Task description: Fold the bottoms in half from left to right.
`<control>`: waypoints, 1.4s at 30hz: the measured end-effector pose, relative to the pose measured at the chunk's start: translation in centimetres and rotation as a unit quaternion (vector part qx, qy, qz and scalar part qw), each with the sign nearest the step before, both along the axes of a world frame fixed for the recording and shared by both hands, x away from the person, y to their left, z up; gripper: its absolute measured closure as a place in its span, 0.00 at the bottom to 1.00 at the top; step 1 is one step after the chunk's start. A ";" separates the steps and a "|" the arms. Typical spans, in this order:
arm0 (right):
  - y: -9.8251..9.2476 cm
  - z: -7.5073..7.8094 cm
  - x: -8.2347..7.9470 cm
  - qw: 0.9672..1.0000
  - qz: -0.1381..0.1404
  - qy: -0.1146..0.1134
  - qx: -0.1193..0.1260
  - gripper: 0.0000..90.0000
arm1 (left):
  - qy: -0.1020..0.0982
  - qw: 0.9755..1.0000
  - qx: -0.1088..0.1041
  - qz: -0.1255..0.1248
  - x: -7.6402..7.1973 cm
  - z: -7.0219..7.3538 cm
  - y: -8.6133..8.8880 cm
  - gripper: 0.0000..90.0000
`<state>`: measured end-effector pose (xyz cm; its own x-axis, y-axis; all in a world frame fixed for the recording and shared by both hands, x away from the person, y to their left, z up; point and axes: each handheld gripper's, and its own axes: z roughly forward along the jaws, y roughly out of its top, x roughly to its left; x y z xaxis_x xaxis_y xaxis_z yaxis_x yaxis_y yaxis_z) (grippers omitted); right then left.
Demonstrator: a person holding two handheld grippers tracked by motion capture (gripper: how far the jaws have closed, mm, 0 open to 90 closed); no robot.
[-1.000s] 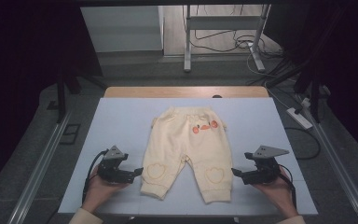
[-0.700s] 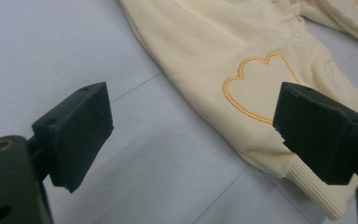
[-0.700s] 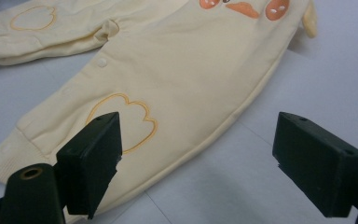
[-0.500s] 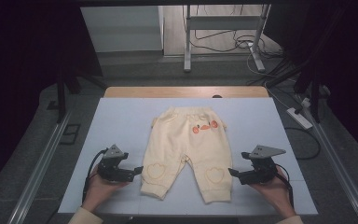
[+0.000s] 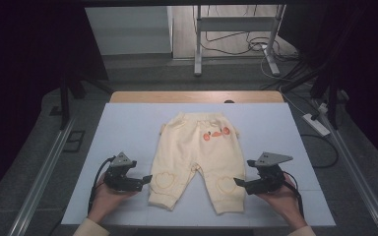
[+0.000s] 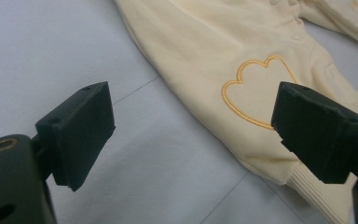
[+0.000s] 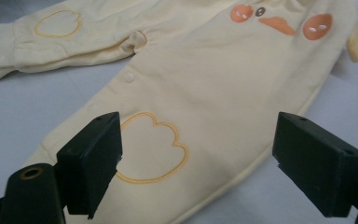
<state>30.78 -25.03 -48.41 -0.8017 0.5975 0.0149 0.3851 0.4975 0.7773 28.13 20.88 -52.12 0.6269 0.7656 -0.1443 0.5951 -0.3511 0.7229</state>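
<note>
While the baby trousers (image 5: 197, 160) lie flat and ungripped, left gripper (image 5: 144, 181) and right gripper (image 5: 239, 183) wait wide-jawed, each beside a leg cuff just ahead; grasping and folding apparently remain undone

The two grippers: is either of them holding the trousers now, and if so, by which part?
Nothing is held. The left gripper and the right gripper are both open, beside the leg ends of the cream trousers.

The pants (image 5: 197, 155) are soft matt cloth with ribbed cuffs. The fingers (image 6: 77, 130) are dull black plastic. The counter (image 5: 128, 128) is smooth.
</note>
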 end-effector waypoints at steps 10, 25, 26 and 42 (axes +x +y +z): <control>1.7 0.2 0.3 1.000 0.011 0.011 0.008 0.18 | -0.003 1.000 -0.010 0.001 0.1 0.0 0.1 0.15; 2.9 0.4 0.1 1.000 0.023 0.010 0.002 0.18 | -0.004 1.000 -0.017 0.006 0.2 0.2 0.4 0.15; 3.0 0.4 0.1 1.000 0.025 0.011 0.003 0.18 | -0.004 1.000 -0.019 0.008 0.2 0.2 0.4 0.15; 6.3 0.1 0.7 0.999 0.051 0.018 -0.004 0.18 | -0.005 1.000 -0.017 0.007 0.2 0.2 0.4 0.15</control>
